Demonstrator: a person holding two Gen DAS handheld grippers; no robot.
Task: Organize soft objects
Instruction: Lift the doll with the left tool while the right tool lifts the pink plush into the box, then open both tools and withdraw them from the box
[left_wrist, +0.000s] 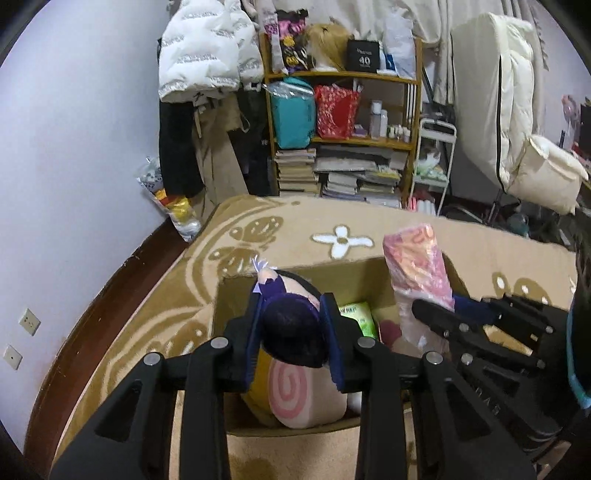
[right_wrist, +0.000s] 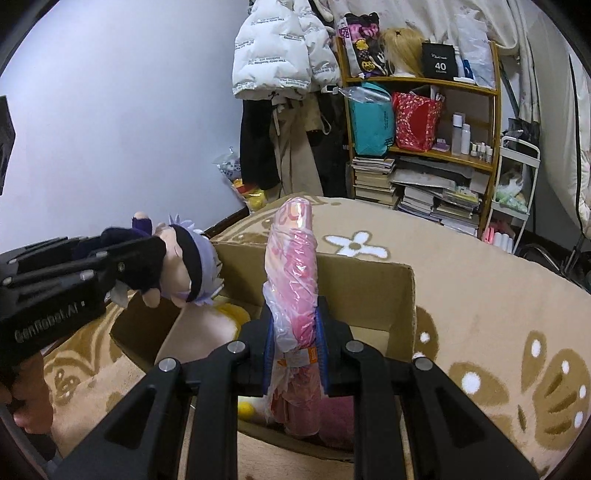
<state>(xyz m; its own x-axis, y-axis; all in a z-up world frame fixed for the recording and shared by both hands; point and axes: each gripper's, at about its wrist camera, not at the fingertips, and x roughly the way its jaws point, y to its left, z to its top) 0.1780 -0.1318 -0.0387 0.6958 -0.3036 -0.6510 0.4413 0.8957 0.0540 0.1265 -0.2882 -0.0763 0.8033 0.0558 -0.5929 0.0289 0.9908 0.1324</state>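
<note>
Left gripper (left_wrist: 291, 332) clamping doll (left_wrist: 284, 291), right gripper (right_wrist: 295, 350) clamping wrapped pink bundle (right_wrist: 295, 266), both above box (right_wrist: 402, 310): best lowered fully inside before releasing.

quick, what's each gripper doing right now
Left gripper: shut on the dark-clothed plush doll.
Right gripper: shut on the pink plastic-wrapped soft roll.

Tan blanket (right_wrist: 461, 295) with butterfly and flower pattern covers surface; open cardboard box (right_wrist: 369, 280) sits directly on it.
</note>
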